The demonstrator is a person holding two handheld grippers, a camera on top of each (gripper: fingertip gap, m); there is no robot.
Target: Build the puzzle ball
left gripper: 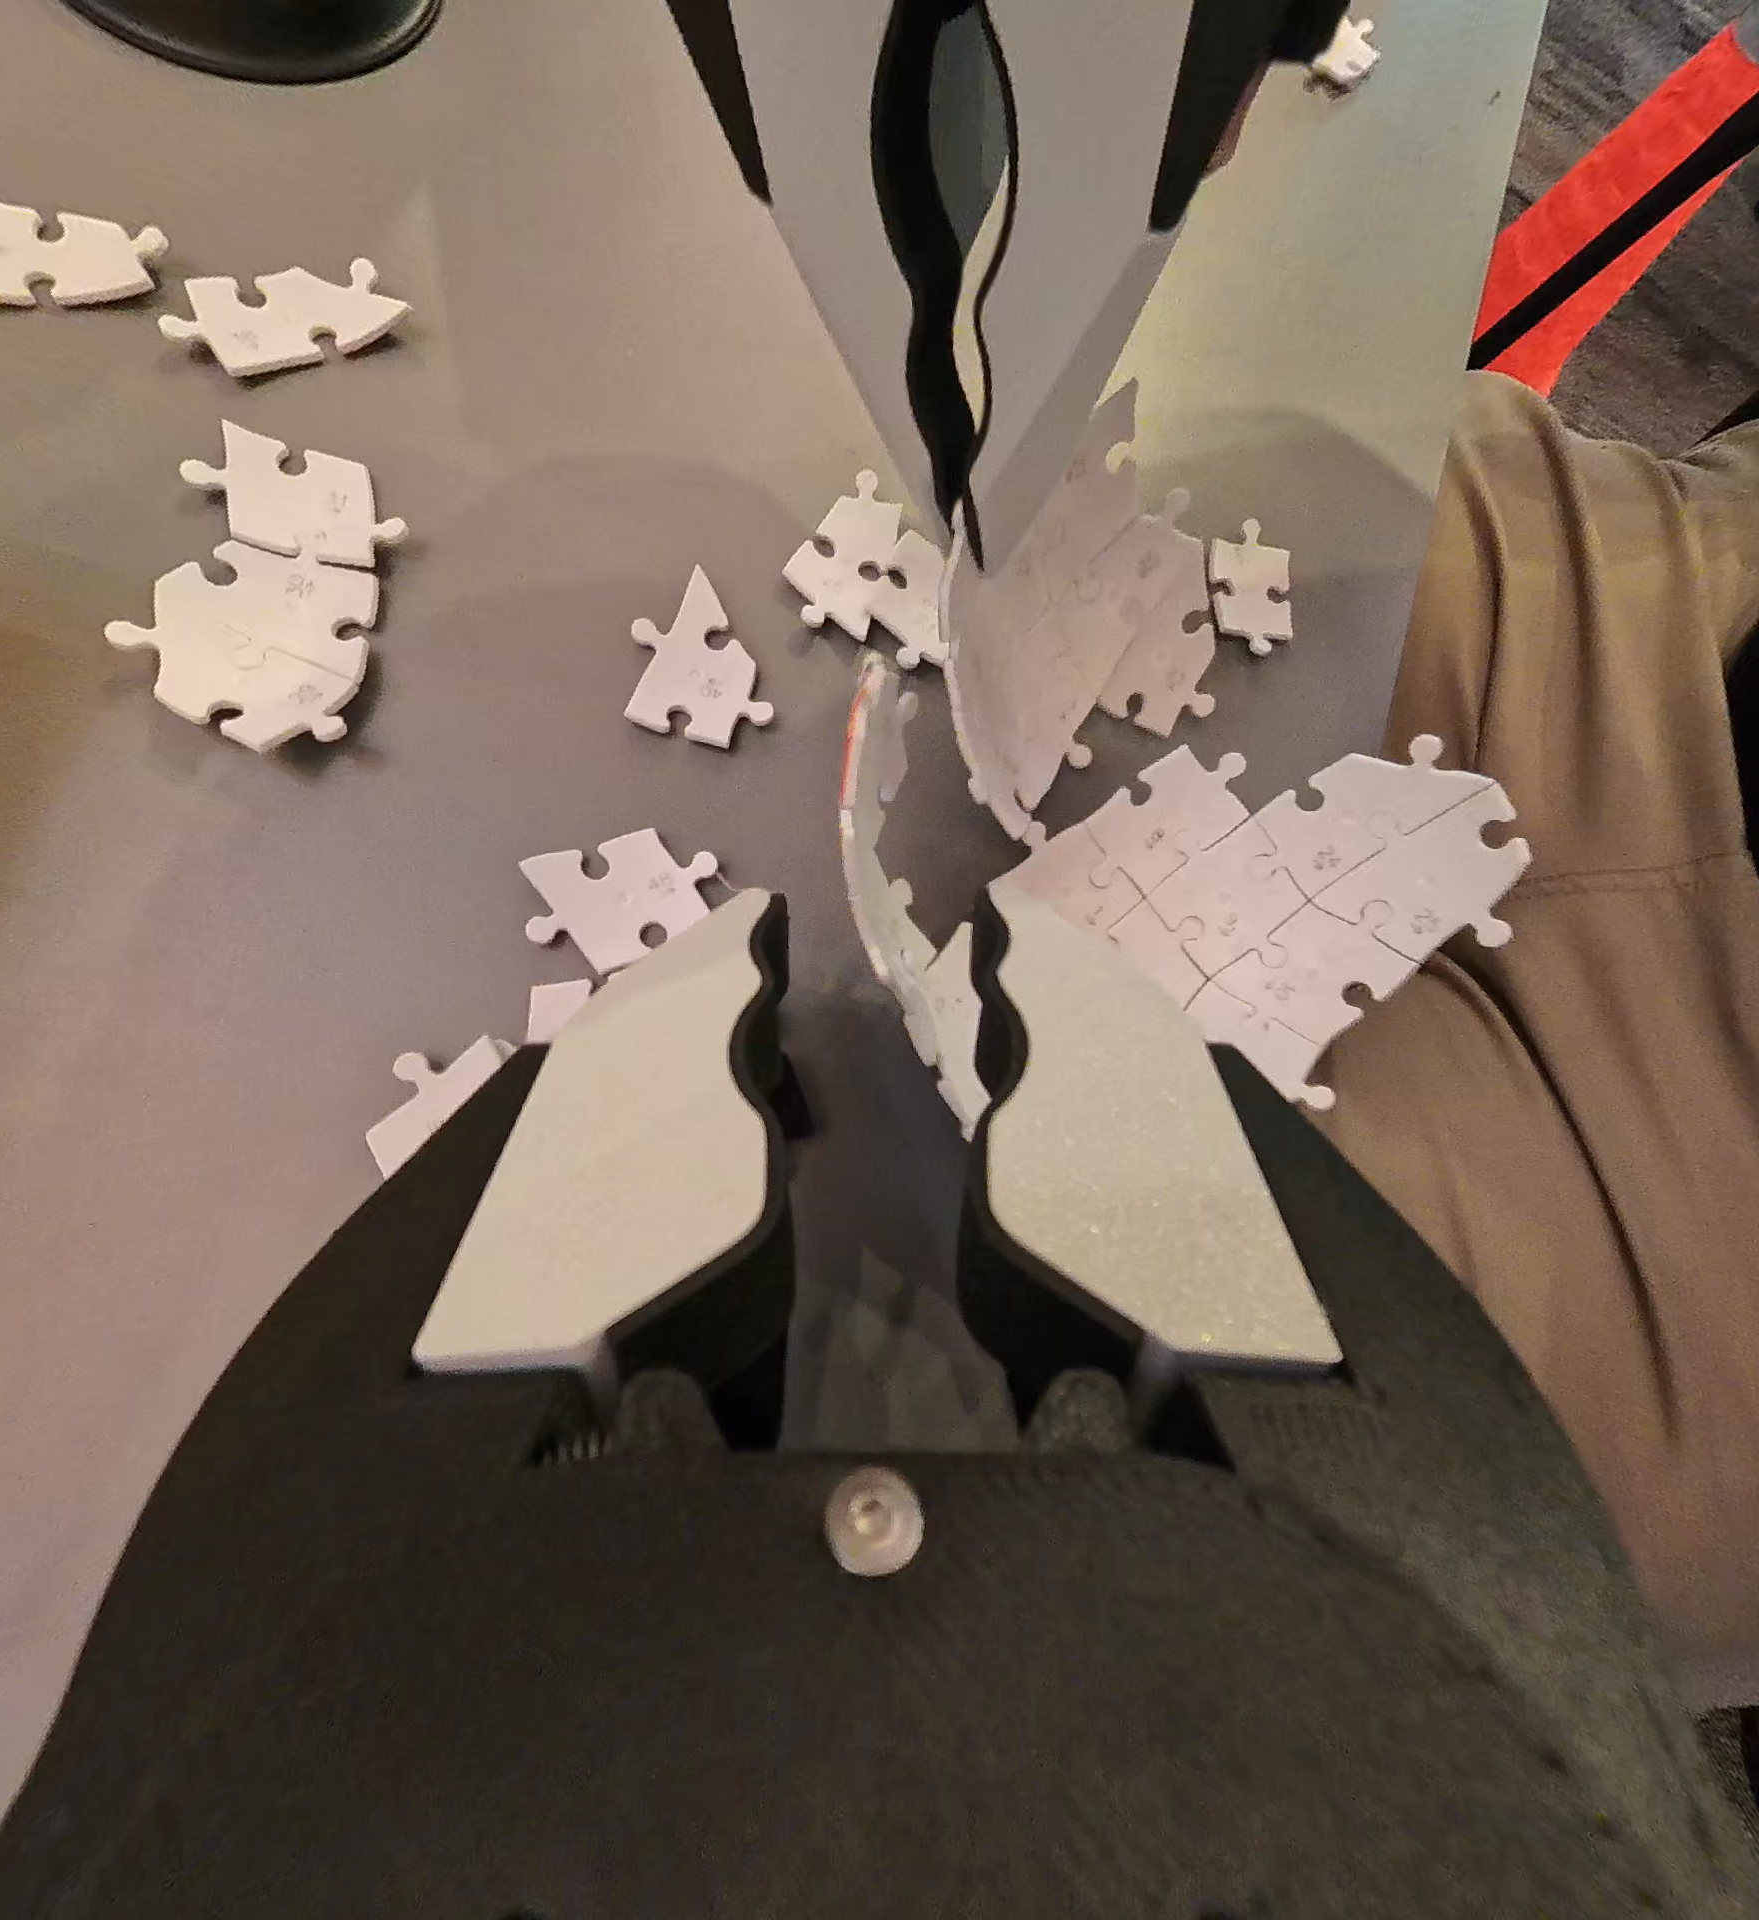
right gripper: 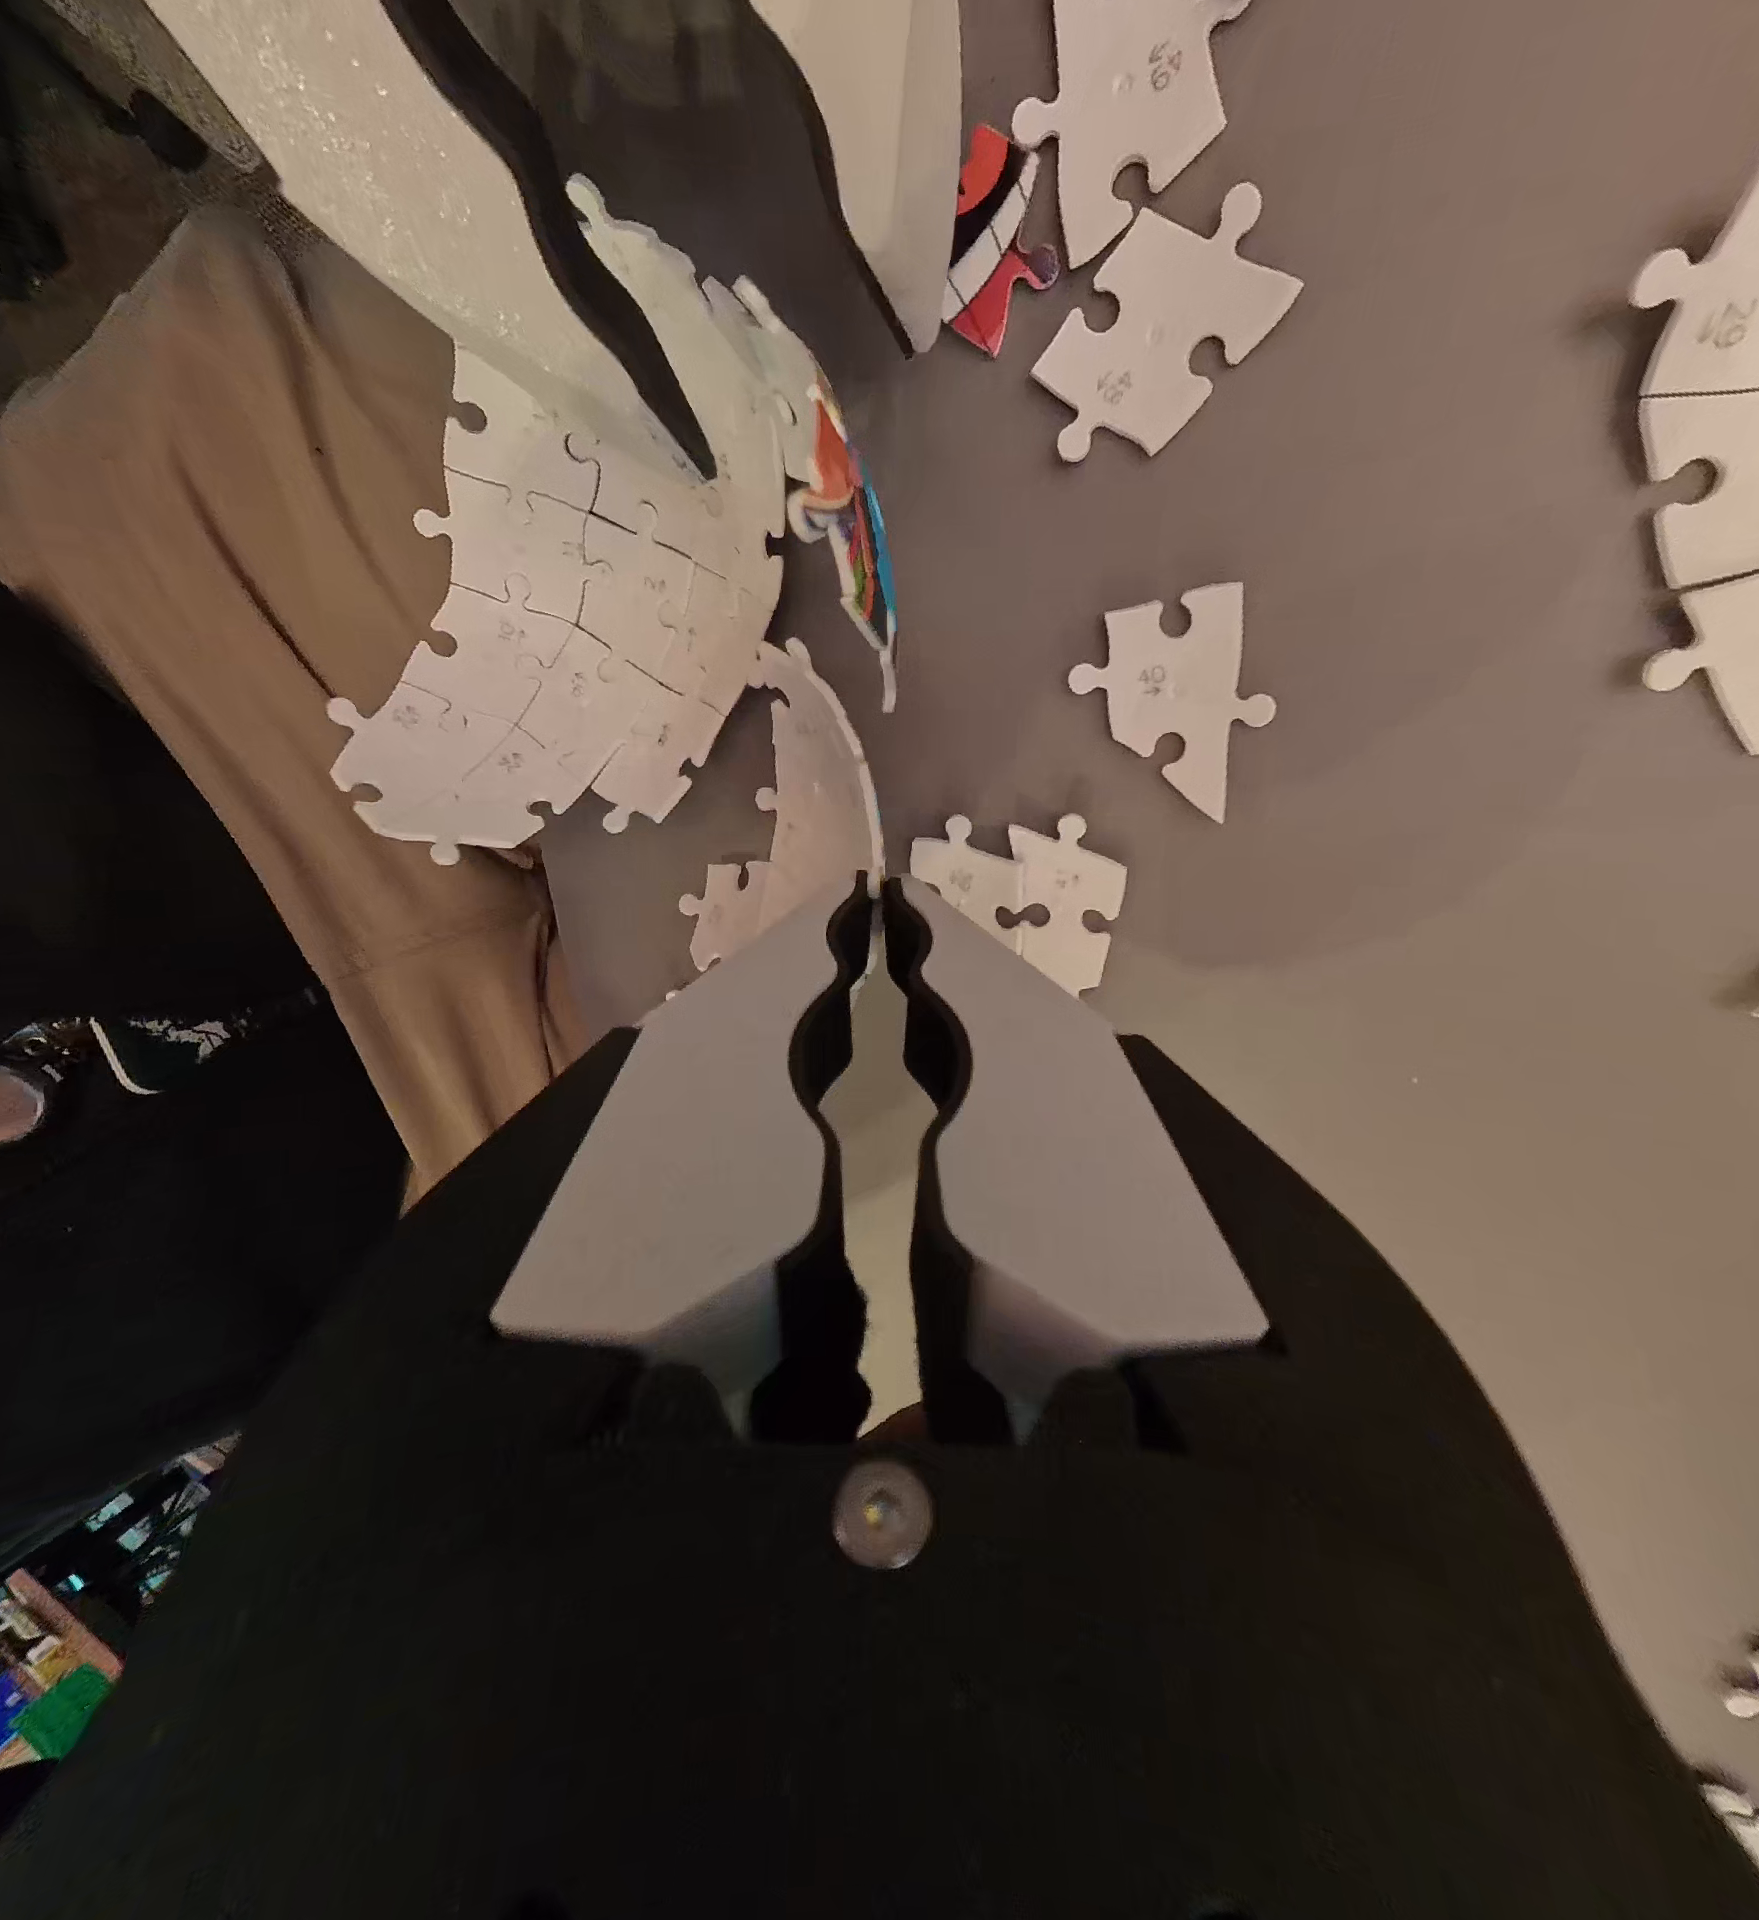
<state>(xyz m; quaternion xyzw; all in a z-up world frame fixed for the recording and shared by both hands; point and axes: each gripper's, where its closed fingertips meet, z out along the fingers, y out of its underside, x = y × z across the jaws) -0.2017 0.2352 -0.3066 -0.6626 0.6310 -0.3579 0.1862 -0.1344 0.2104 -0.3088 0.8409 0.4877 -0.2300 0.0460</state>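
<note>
1. While the ball is far from closed, a fair part is joined: a large curved shell (left gripper: 1270,904) of many white-backed pieces hangs over the desk (left gripper: 542,416) edge nearest the person's tan trouser leg (left gripper: 1581,1039).
2. A smaller curved section (left gripper: 1051,644) stands on edge just beside the shell. The two look close but not yet locked. I cannot tell whether any tabs touch.
3. Right gripper (left gripper: 963,530): fingers pinched nearly together on the top rim of that smaller section, holding it upright.
4. Left gripper (left gripper: 880,935): fingers set apart with a clear gap. A thin printed wall (left gripper: 859,790), seen edge-on, runs in beside its right finger, and nothing is clamped. I cannot tell whether that wall belongs to the shell.
5. Loose on the desk: a single piece (left gripper: 698,665) mid-desk, a joined pair (left gripper: 283,312) and another pair (left gripper: 33,249) toward the far left corner, a small cluster (left gripper: 251,603) at the left edge, and more by the left gripper and behind the right one.
6. Judgement: roughly a third to a half is done. Left to do: mate the two curved parts, add the loose pairs and singles, then close the sphere.
7. Likely step in hand: lining up the held section's edge with the shell.
</note>
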